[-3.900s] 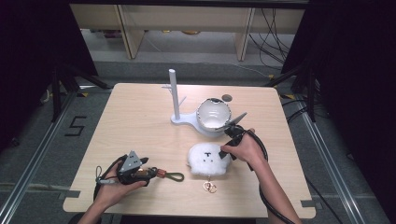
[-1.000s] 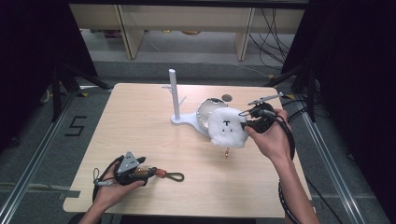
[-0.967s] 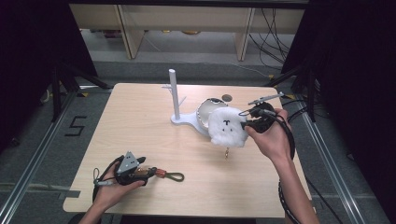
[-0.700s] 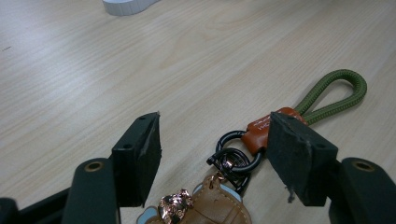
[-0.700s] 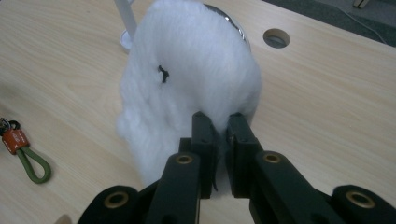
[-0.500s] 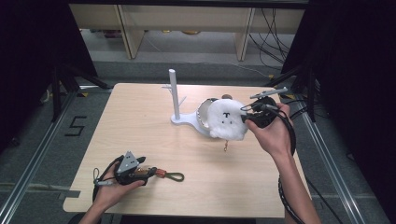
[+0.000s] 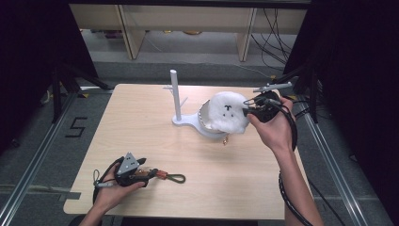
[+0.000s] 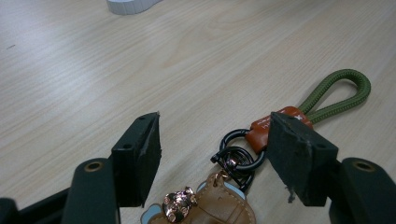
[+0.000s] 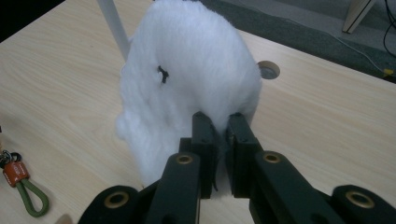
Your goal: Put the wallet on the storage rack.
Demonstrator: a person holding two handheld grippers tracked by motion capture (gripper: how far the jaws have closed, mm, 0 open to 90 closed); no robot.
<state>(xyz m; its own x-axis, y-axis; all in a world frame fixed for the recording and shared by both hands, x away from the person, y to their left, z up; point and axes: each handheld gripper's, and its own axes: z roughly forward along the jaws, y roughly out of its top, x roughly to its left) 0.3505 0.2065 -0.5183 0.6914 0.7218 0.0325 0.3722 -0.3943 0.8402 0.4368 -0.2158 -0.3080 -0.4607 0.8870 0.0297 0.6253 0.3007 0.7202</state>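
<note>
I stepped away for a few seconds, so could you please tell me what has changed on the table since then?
The right tongs took hold of the white plush toy near the table's front edge and carried it up and back over the white stand's dish. The left tongs stayed open by the green-looped keychain.

Black "5" on floor (image 7: pixel 76 127) beside table

table (image 7: pixel 141 117): light wood, round cable hole (image 9: pixel 269 70) | floor (image 7: pixel 42 155): grey, "5" (image 7: pixel 76 127) marked | shelf unit (image 7: pixel 188 19) behind | surroundings were dark
</note>
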